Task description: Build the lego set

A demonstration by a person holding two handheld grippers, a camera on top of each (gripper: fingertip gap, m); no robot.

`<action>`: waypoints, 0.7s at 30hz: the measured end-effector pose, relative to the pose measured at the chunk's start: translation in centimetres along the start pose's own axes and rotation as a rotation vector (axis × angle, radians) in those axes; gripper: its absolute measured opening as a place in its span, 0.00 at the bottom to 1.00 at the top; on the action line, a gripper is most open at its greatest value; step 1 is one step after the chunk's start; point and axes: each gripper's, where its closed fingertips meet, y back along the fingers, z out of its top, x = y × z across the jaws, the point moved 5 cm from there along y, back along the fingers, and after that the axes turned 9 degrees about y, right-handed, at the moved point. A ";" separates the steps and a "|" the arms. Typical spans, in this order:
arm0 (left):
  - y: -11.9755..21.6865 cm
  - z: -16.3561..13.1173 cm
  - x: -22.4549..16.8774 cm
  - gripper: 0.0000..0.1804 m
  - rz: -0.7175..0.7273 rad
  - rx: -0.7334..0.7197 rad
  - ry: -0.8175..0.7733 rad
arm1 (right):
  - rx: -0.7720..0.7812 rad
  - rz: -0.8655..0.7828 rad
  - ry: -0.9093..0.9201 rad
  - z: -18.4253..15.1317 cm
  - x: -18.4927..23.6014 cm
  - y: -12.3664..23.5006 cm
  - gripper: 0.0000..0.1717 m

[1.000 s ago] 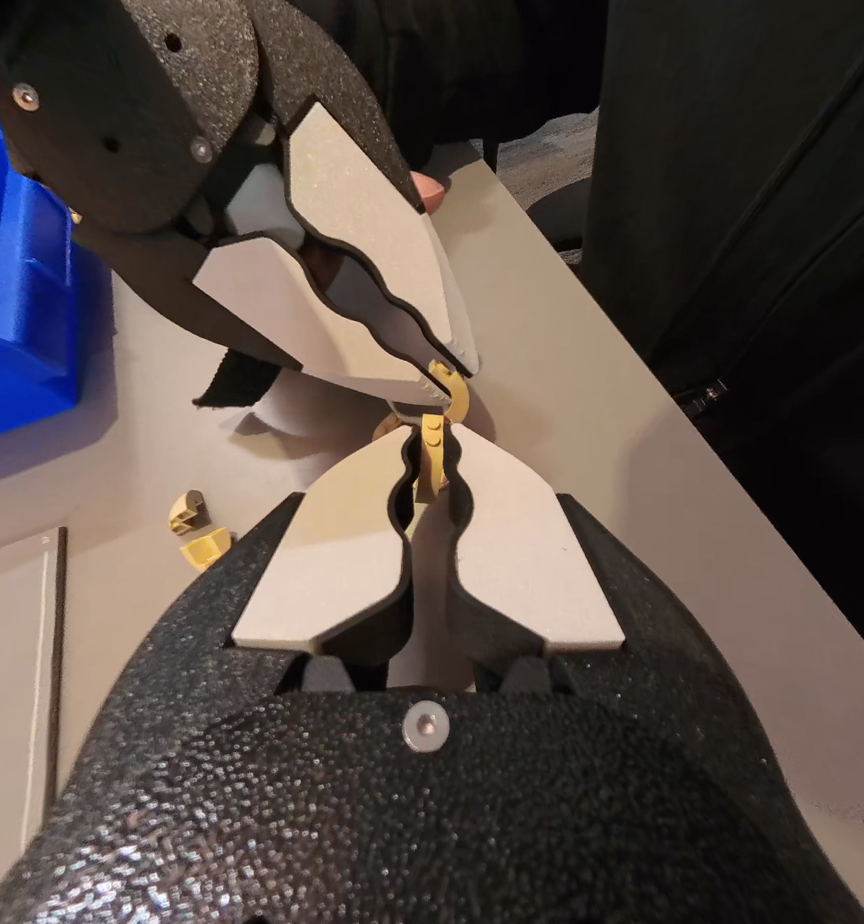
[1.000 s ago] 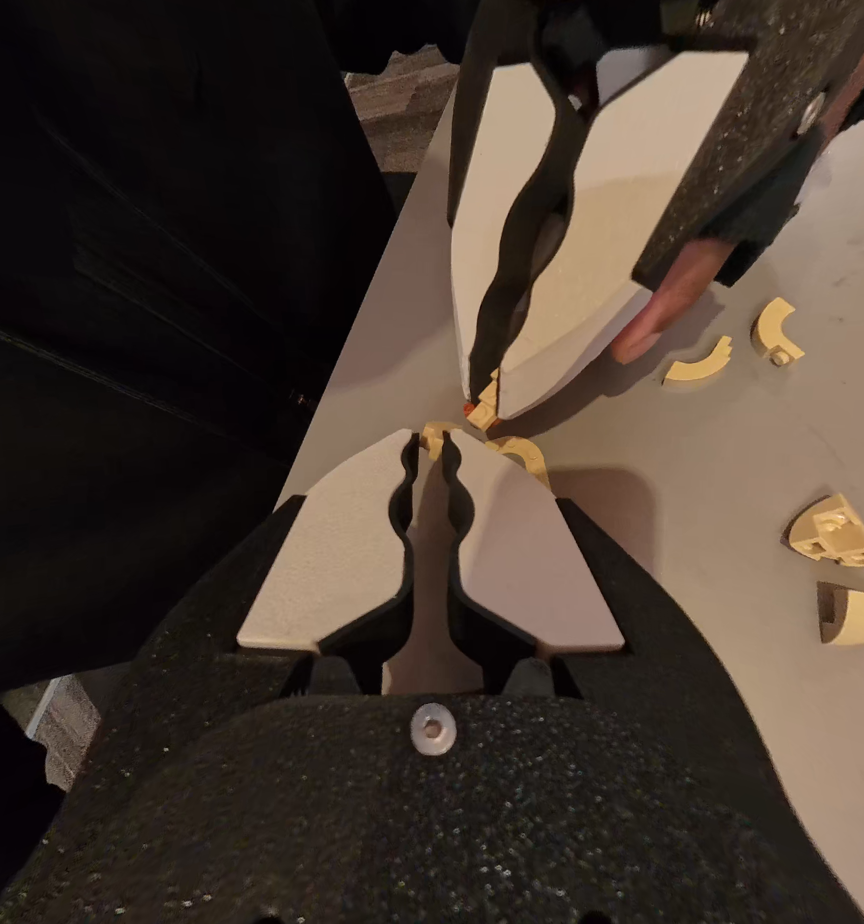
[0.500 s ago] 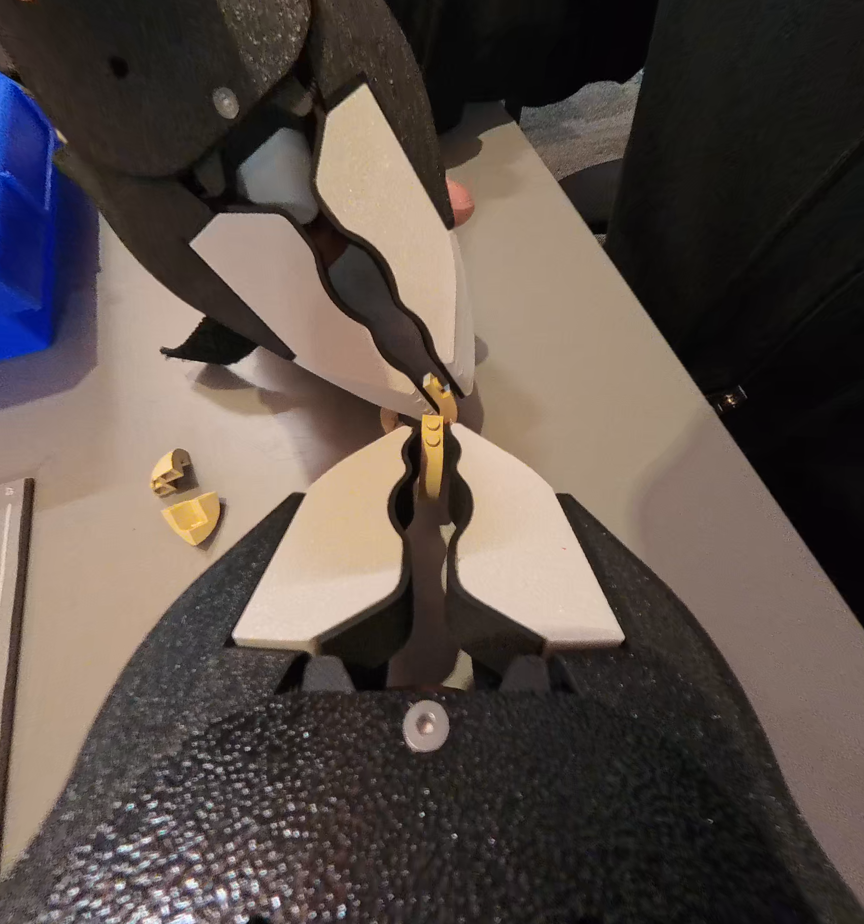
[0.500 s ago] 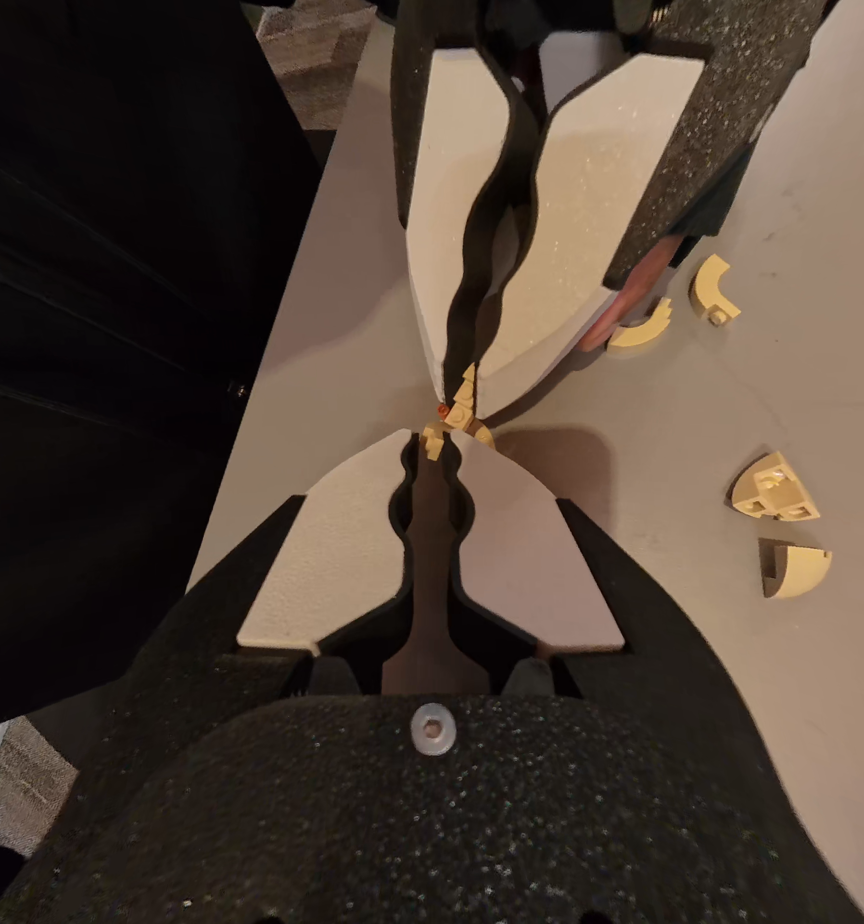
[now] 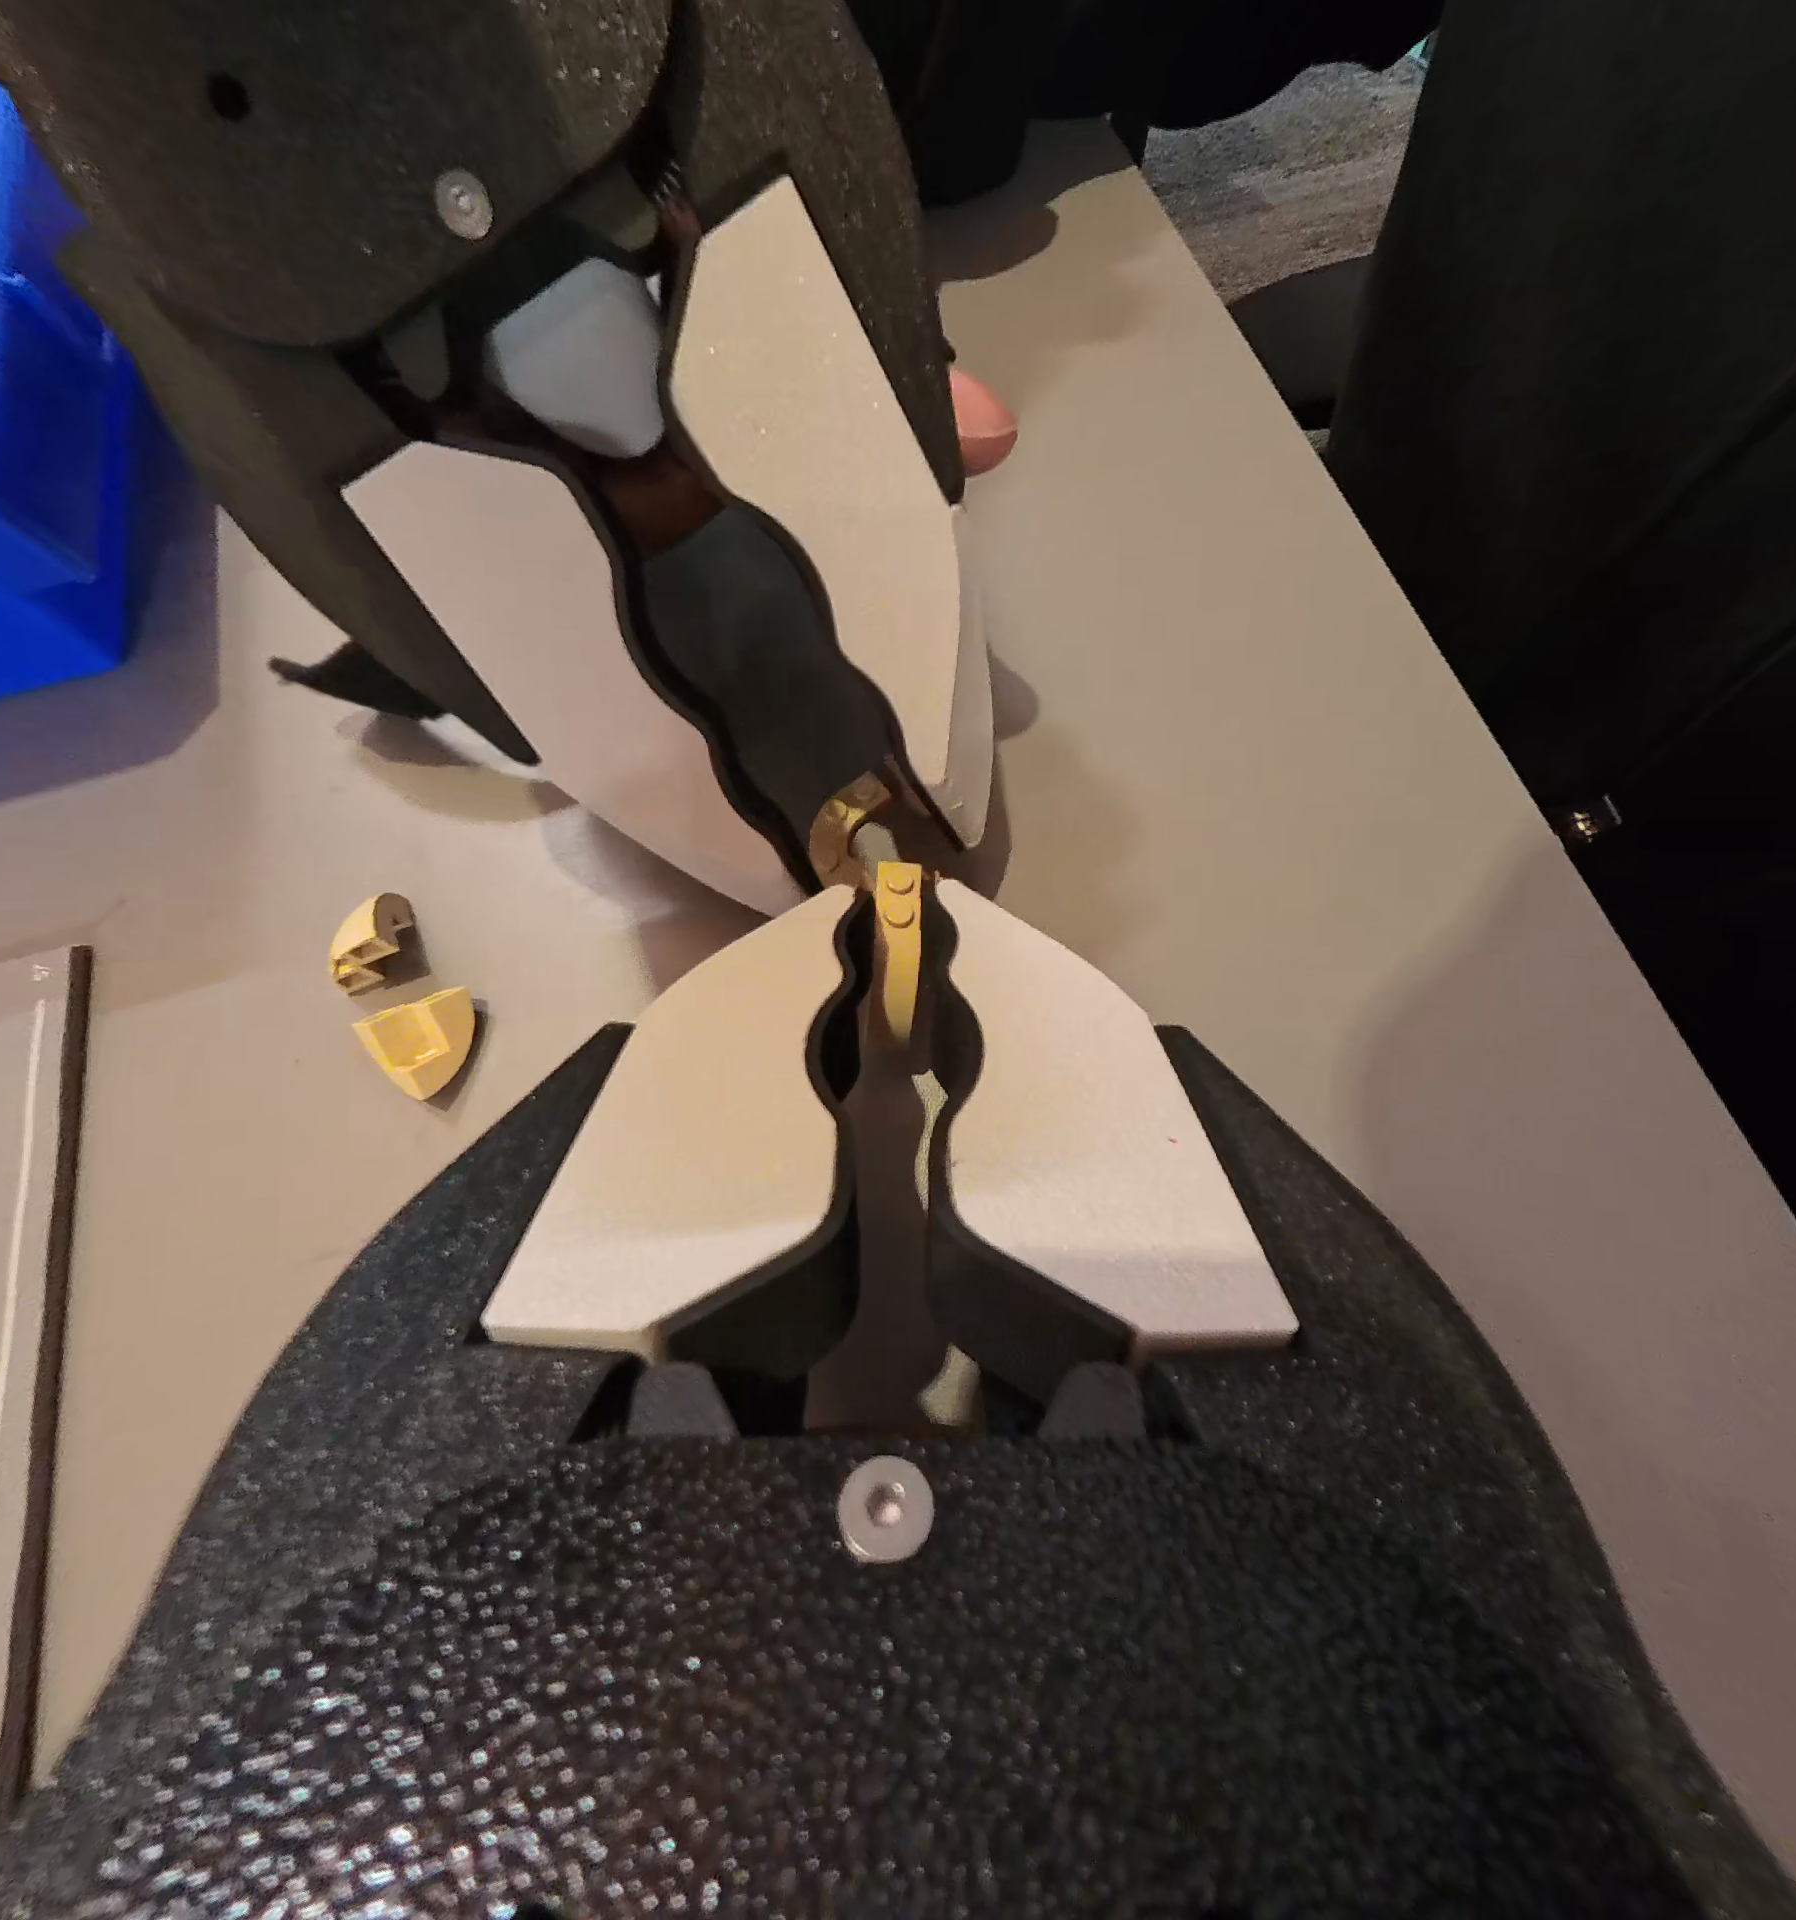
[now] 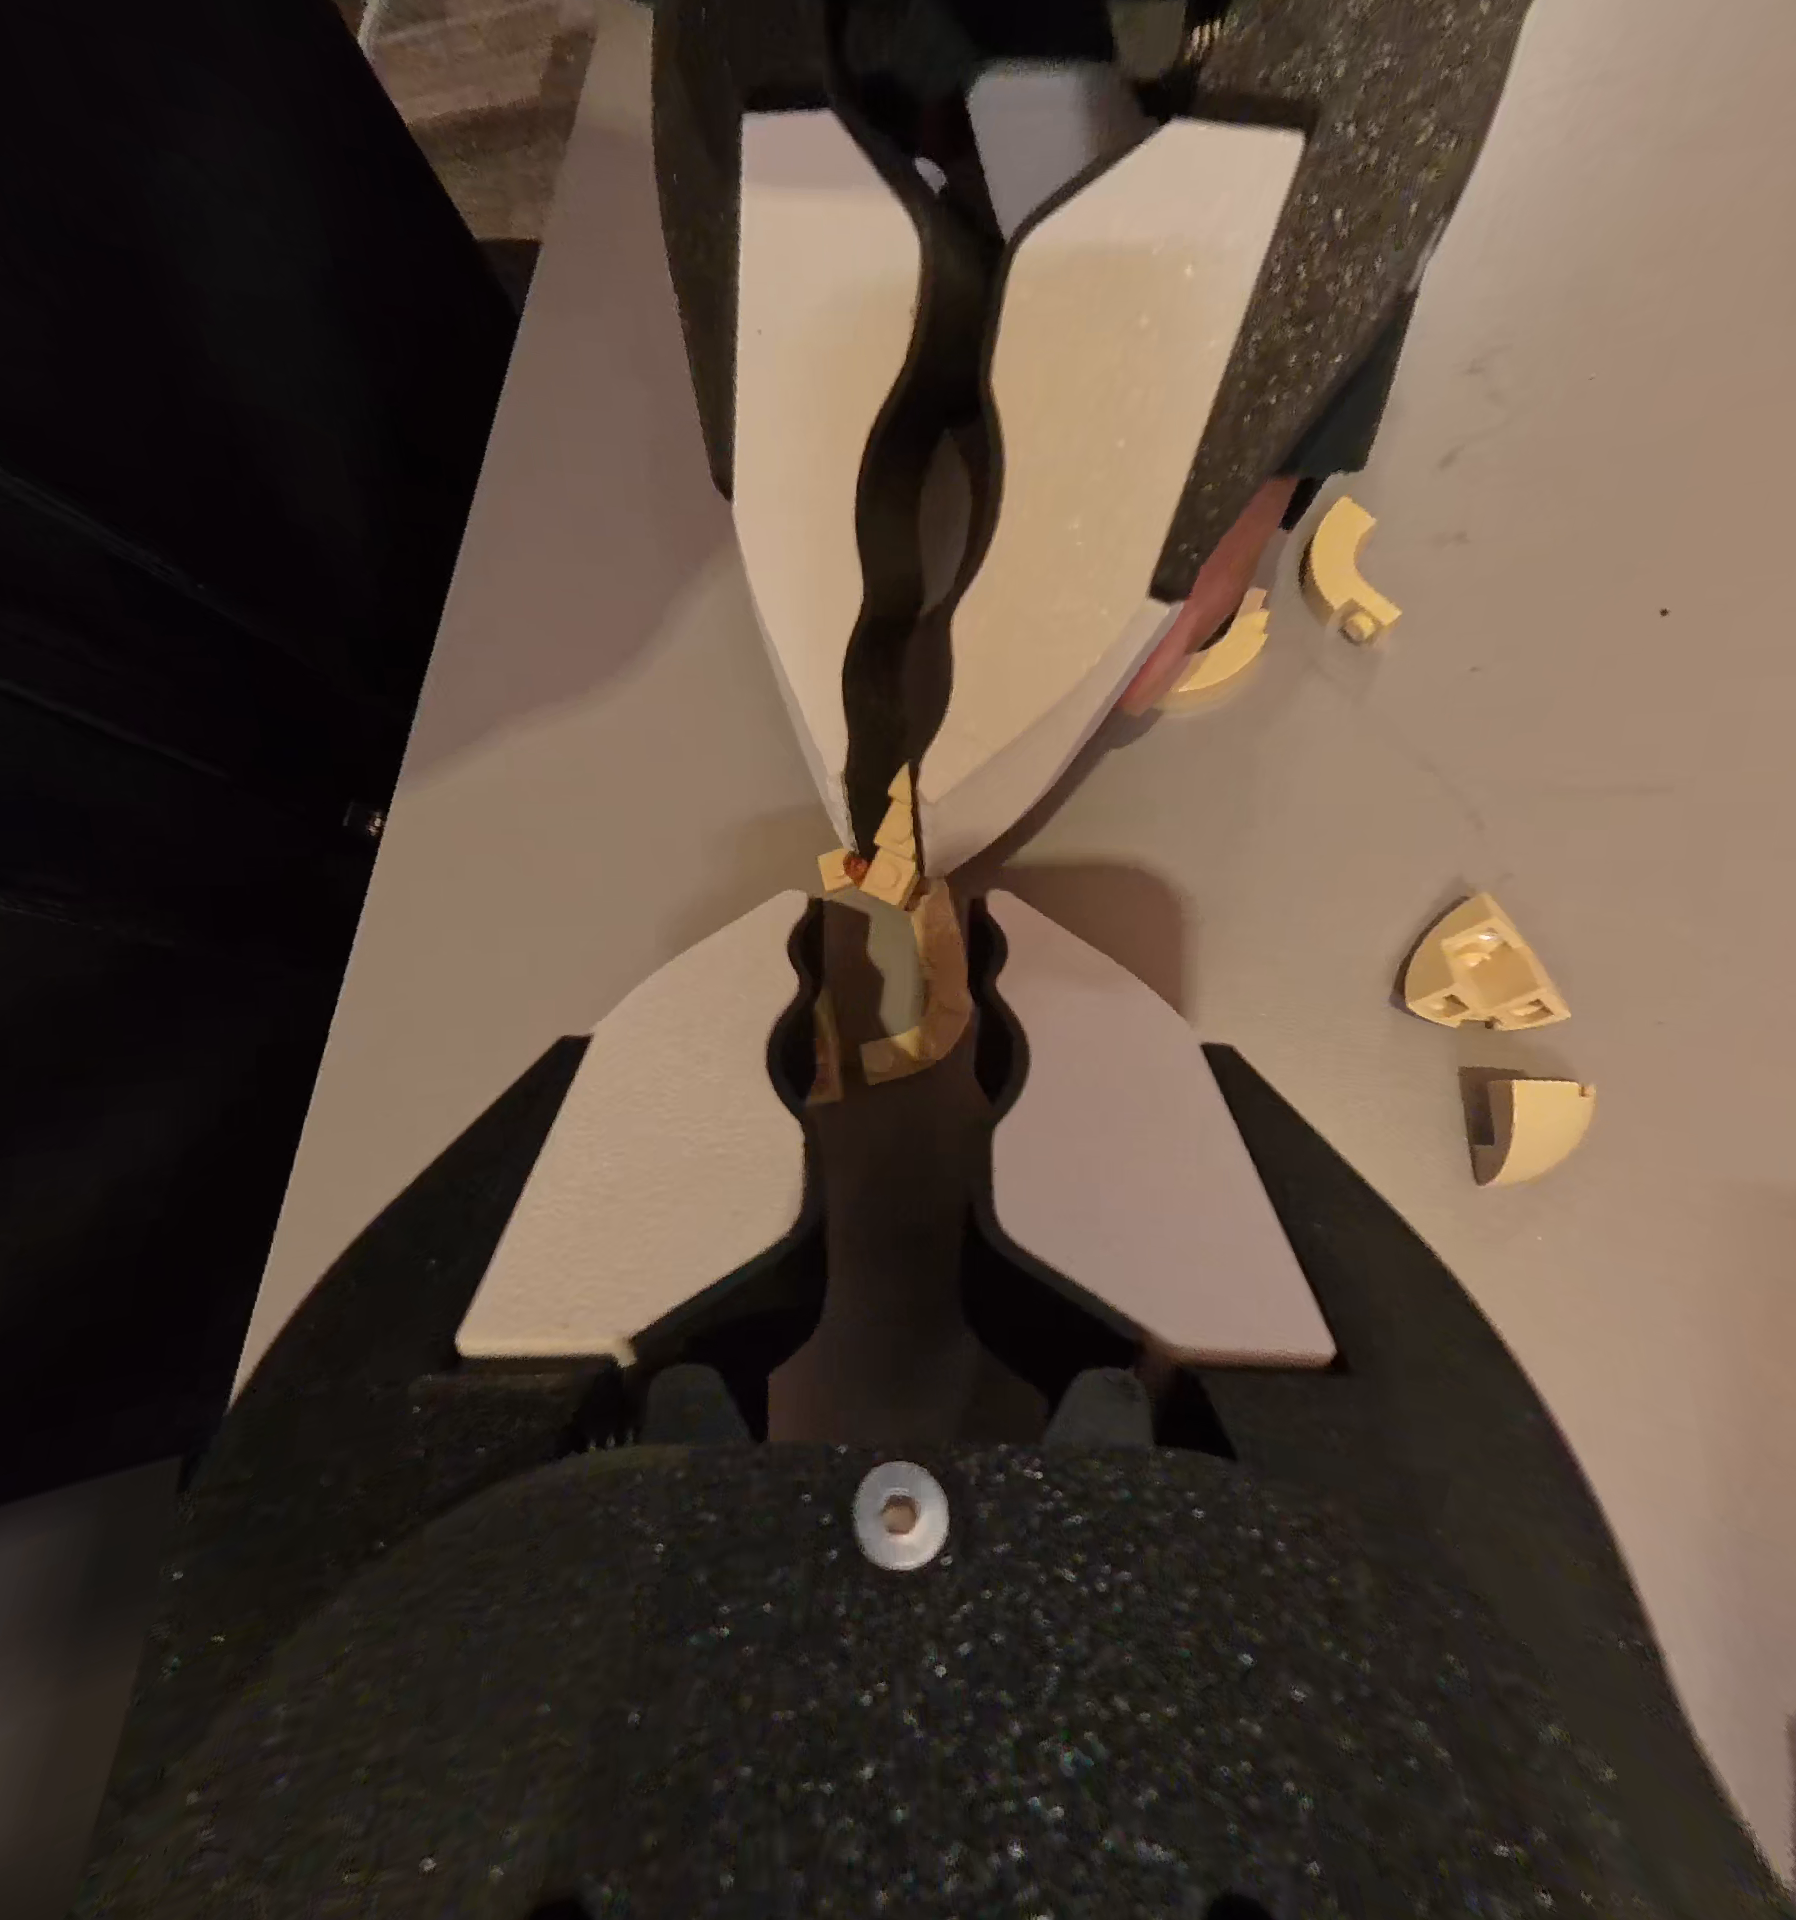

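The left gripper (image 5: 896,894) is clenched on a thin tan curved brick piece (image 5: 899,961), held edge-on between its pale fingers (image 5: 728,1091) with the studded end poking out past the tips. Tip to tip with it, coming in from the opposite side, the right gripper (image 6: 899,914) has its jaws parted, and a second tan arch piece (image 6: 935,987) sits in the gap between them; from the wrist view I cannot tell whether either pad still presses on it, and the gap looks wider than the piece. In the left wrist view that arch (image 5: 840,826) shows as a small studded curve just beyond the held piece, the two touching or all but touching above the grey table (image 5: 1237,935). A fingertip (image 5: 982,410) of the person shows behind the right gripper's body. To one side on the table lie two loose tan quarter-dome bricks (image 5: 395,997), close together, and farther out in the right wrist view two more curved tan pieces (image 6: 1341,571) lie near the left gripper's housing. A blue bin (image 5: 21,416) stands at the far corner, and a flat grey board with a dark edge (image 5: 0,1247) lies at the near side. Dark fabric (image 5: 1652,416) fills the space past the table's edge.
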 end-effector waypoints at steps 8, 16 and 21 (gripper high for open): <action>-0.1 0.1 -0.1 0.04 0.005 -0.001 -0.022 | 0.155 0.055 0.093 -1.3 2.4 1.5 0.11; -0.5 1.4 -0.7 0.04 0.010 -0.024 -0.003 | 0.256 0.122 0.059 -3.0 4.2 2.2 0.06; -1.5 1.7 -1.2 0.04 0.037 0.014 -0.034 | 0.248 0.062 0.042 -2.4 3.7 1.1 0.06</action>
